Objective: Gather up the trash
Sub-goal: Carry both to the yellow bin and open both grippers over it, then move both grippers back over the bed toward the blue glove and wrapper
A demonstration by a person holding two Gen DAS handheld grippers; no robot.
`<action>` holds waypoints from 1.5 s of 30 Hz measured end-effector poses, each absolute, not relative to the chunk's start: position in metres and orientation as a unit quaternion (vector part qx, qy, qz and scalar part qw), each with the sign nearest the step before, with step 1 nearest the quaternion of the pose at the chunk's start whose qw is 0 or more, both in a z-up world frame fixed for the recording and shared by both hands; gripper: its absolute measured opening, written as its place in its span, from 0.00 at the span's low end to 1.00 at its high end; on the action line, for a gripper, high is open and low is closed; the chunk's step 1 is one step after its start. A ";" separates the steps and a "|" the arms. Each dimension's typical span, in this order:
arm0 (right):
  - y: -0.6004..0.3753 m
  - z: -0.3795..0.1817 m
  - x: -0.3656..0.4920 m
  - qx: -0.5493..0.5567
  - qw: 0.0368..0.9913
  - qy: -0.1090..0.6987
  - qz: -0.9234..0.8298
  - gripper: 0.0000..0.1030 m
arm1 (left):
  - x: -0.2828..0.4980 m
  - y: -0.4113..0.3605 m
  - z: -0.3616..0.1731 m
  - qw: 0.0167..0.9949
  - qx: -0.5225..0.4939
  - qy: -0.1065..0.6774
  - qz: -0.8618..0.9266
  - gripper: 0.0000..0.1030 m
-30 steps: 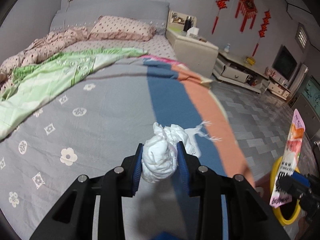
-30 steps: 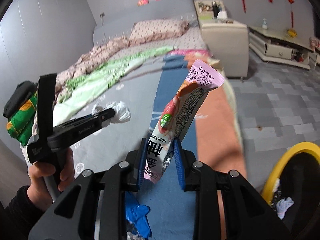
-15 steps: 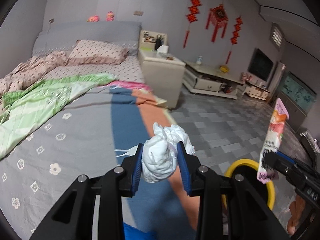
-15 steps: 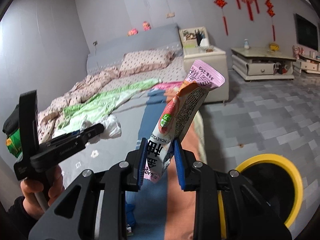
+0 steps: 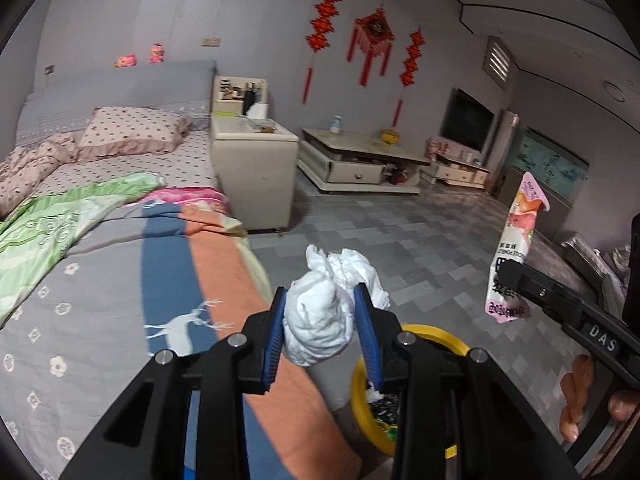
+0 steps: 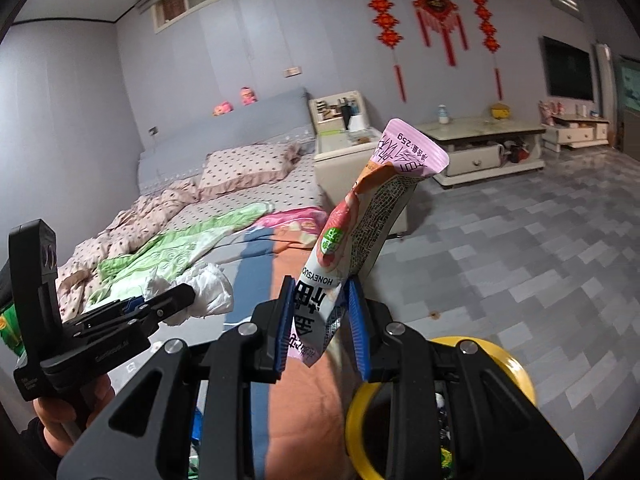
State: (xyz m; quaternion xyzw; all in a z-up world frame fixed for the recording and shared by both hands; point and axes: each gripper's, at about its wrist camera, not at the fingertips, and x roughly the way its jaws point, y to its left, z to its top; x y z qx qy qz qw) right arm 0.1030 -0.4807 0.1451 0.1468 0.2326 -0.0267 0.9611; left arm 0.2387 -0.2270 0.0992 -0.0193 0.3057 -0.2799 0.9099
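My left gripper (image 5: 320,328) is shut on a crumpled white tissue wad (image 5: 324,312), held above the bed's edge; it also shows in the right wrist view (image 6: 204,292). My right gripper (image 6: 320,324) is shut on a pink snack wrapper (image 6: 360,216) that stands upright; the wrapper also shows in the left wrist view (image 5: 516,240). A yellow-rimmed trash bin (image 5: 364,408) sits on the floor just below and ahead of both grippers, with some trash inside; it also shows in the right wrist view (image 6: 516,364).
The bed with a grey, blue and orange blanket (image 5: 120,280) lies to the left. A cream nightstand (image 5: 256,172) stands at the bed's head. A low TV cabinet (image 5: 360,164) stands against the far wall. Grey tiled floor (image 5: 400,240) spreads to the right.
Both grippers have swung right, off the bed toward the floor, each still holding its item. The yellow bin has come in under them.
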 end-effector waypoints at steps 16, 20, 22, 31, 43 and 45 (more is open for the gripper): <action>-0.574 0.067 0.091 0.184 0.937 0.288 -0.072 0.25 | 0.255 -0.332 0.022 0.867 0.006 0.376 -0.326 0.31; -0.590 0.039 0.090 0.197 0.926 0.311 -0.079 0.25 | 0.258 -0.351 -0.003 0.856 0.016 0.396 -0.333 0.31; -0.595 0.027 0.092 0.204 0.921 0.322 -0.079 0.25 | 0.259 -0.361 -0.015 0.849 0.019 0.409 -0.334 0.31; -0.607 -0.012 0.092 0.220 0.908 0.345 -0.087 0.25 | 0.264 -0.382 -0.049 0.833 0.022 0.439 -0.336 0.32; -0.610 -0.011 0.075 0.222 0.911 0.330 -0.109 0.49 | 0.259 -0.364 -0.040 0.840 0.016 0.429 -0.333 0.72; -0.607 -0.012 0.072 0.225 0.911 0.329 -0.106 0.54 | 0.260 -0.354 -0.038 0.843 0.015 0.427 -0.326 0.75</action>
